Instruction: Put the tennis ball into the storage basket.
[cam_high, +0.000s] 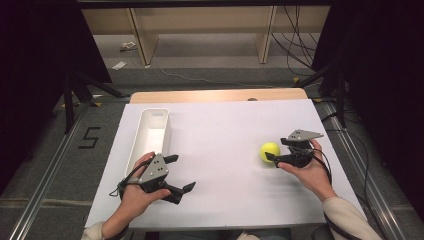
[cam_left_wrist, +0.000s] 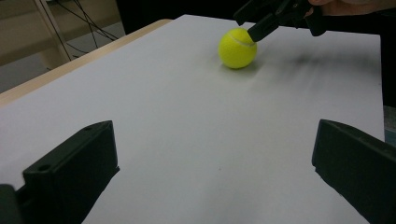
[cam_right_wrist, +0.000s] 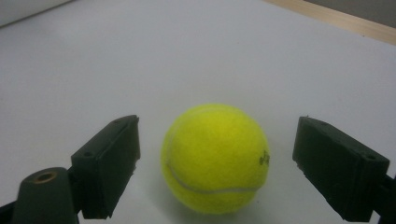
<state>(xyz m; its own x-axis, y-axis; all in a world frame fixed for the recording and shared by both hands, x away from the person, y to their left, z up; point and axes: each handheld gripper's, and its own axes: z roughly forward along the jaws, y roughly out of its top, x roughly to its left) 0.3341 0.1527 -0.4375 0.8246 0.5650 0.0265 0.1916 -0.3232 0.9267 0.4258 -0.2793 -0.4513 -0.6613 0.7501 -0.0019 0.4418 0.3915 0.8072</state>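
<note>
Worktop (cam_high: 220, 145): white sheet over a wooden top, wood edge showing along the far side. White oblong bin (cam_high: 150, 135) sits on it, open side up, long axis running away from the person. Yellow tennis ball (cam_high: 269, 151) rests on the sheet, well apart from the bin, toward its right.

One numeral reads clearly; the ball's print does not.
A dark "5" (cam_high: 89, 137) is marked on the grey floor (cam_high: 60, 175) left of the counter, seen in the high view. In the right gripper view the yellow ball (cam_right_wrist: 215, 158) carries a small dark mark (cam_right_wrist: 265, 158) on its right side, too small and turned away to read.
</note>
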